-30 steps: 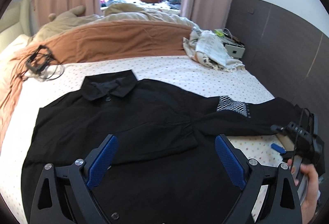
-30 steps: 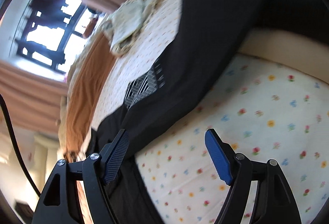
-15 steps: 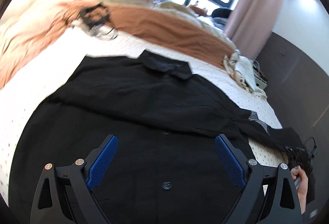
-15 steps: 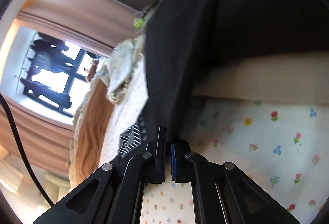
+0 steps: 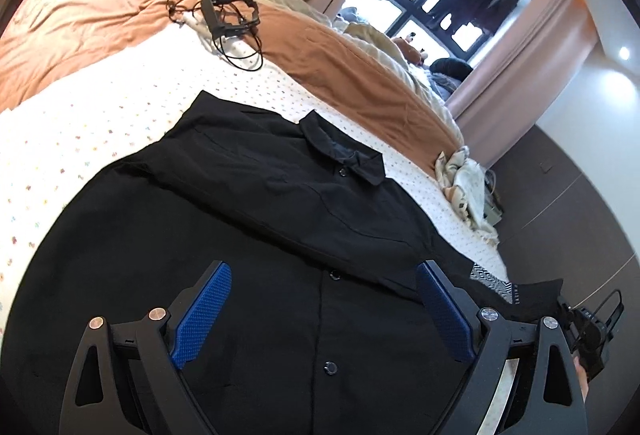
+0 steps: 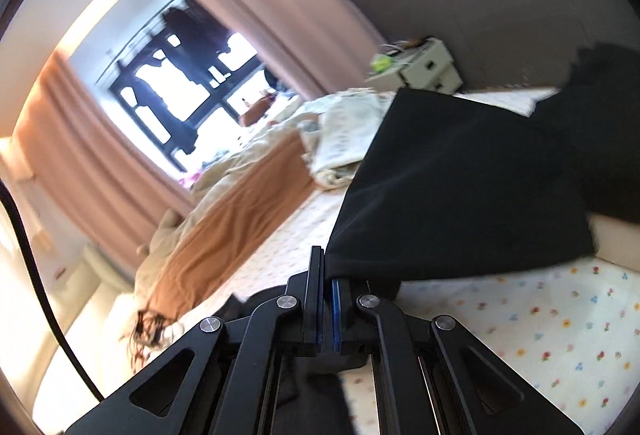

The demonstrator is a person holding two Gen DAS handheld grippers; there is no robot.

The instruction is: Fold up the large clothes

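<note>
**Right gripper pinches the sleeve, left gripper spread above the shirt**

The right gripper point(image 6: 326, 285) has its blue pads pressed together on the black cloth of a sleeve point(image 6: 460, 187); the cloth rises from the jaws and hangs in the air above the flowered bed sheet point(image 6: 540, 323). The left gripper point(image 5: 324, 315) stands wide apart with nothing between its blue pads point(image 5: 202, 315), just over the front of the black shirt point(image 5: 280, 203). The shirt lies flat on the sheet, buttons up, with the collar point(image 5: 344, 155) toward the orange blanket point(image 5: 360, 67). Its near sleeve is folded across the chest. The far sleeve with a patterned patch point(image 5: 496, 281) stretches to the right gripper at the edge of the left view. A black frame with cables point(image 5: 230, 15) lies on the blanket, well apart from the shirt.
</note>
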